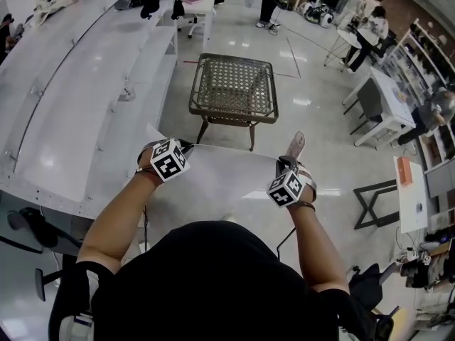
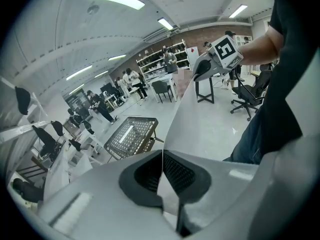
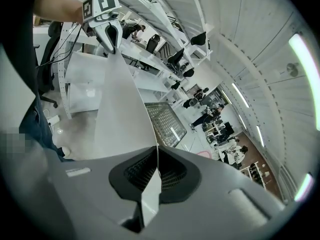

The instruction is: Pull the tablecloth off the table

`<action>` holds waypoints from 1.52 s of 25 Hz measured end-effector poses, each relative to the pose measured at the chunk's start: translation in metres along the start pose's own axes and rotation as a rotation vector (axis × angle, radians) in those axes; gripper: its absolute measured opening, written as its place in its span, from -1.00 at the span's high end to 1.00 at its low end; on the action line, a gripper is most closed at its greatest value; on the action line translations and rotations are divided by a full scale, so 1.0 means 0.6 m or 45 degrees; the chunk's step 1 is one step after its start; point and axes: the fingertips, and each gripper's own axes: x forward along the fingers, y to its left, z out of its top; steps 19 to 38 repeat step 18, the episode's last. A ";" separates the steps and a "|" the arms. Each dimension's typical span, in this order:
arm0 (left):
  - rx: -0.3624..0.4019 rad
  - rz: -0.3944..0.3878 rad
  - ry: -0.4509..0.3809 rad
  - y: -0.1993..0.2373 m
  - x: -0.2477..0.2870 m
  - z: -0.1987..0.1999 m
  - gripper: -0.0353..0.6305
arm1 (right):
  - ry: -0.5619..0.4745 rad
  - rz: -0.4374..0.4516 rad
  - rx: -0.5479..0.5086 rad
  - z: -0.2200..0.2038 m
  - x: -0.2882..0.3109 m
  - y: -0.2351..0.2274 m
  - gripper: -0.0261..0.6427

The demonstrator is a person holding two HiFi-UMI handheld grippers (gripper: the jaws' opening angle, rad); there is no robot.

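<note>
Two corners held, one per hand.

- Tablecloth (image 1: 226, 180): white sheet, stretched between the two hand-held grippers and sagging below them toward the person. It looks clear of the table.
- Wicker-top bench (image 1: 233, 84): ahead of and below both grippers, top bare.
- Left hand-held gripper (image 2: 162, 159): jaws closed on the cloth edge, fabric pinched between the pads.
- Right hand-held gripper (image 3: 156, 154): likewise clamped on the opposite end of the same edge.

Judgement: the pull-off is nearly complete, and what remains is carrying the cloth away. To do it well:
- Hold both clamps firm.
- Move the two grippers level and together so the span between them is taut.
- Mind the hanging part below the grippers, largely out of sight, so it does not snag the bench frame.
</note>
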 end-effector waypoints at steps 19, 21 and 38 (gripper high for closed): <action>-0.038 -0.036 0.019 0.002 0.018 -0.012 0.89 | 0.011 0.035 0.007 -0.003 0.020 0.006 0.84; -0.038 -0.036 0.019 0.002 0.018 -0.012 0.89 | 0.011 0.035 0.007 -0.003 0.020 0.006 0.84; -0.038 -0.036 0.019 0.002 0.018 -0.012 0.89 | 0.011 0.035 0.007 -0.003 0.020 0.006 0.84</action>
